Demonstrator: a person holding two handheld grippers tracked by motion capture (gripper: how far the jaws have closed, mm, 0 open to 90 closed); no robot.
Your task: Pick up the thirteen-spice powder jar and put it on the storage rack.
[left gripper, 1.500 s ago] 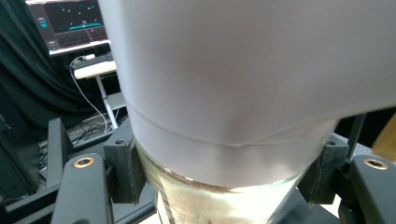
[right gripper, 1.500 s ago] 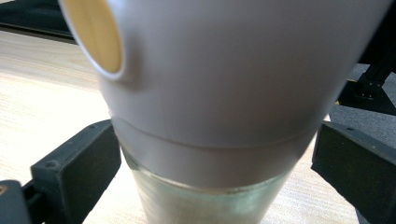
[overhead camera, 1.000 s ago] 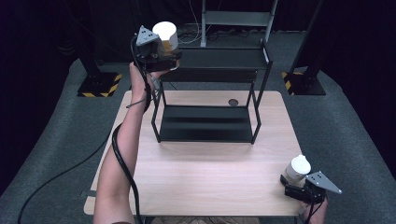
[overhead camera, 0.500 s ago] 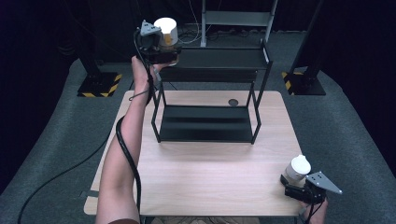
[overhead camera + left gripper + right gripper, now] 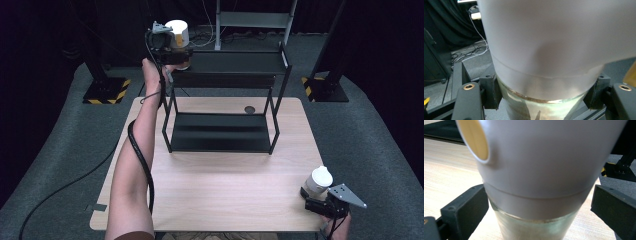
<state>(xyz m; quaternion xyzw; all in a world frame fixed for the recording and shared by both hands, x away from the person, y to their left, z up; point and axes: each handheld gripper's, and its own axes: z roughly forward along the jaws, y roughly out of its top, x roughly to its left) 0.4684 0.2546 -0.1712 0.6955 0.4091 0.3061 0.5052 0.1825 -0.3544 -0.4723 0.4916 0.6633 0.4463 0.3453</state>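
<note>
My left gripper [image 5: 177, 54] is raised at the left end of a black two-tier rack's top shelf [image 5: 235, 62]. It is shut on a glass jar with a white cap [image 5: 177, 31]. In the left gripper view both fingers [image 5: 490, 90] press the jar [image 5: 549, 50] just below its cap. A second white-capped jar [image 5: 318, 181] stands on the wooden table [image 5: 225, 195] near the front right corner. My right gripper [image 5: 325, 202] sits behind it, open. In the right gripper view this jar [image 5: 544, 165] stands between the fingers [image 5: 465, 207], with a gap on the right side.
The rack's lower shelf [image 5: 222, 132] rests mid-table, with a small dark disc [image 5: 249, 109] behind it. Black stands with striped feet flank the table at left [image 5: 105, 92] and right [image 5: 320, 90]. A grey metal frame [image 5: 255, 20] stands at the back. The left cable [image 5: 142, 165] hangs along the forearm.
The left arm has stretched farther out, carrying its jar slightly up and away toward the top shelf's left end. The right gripper and its jar have not moved.
</note>
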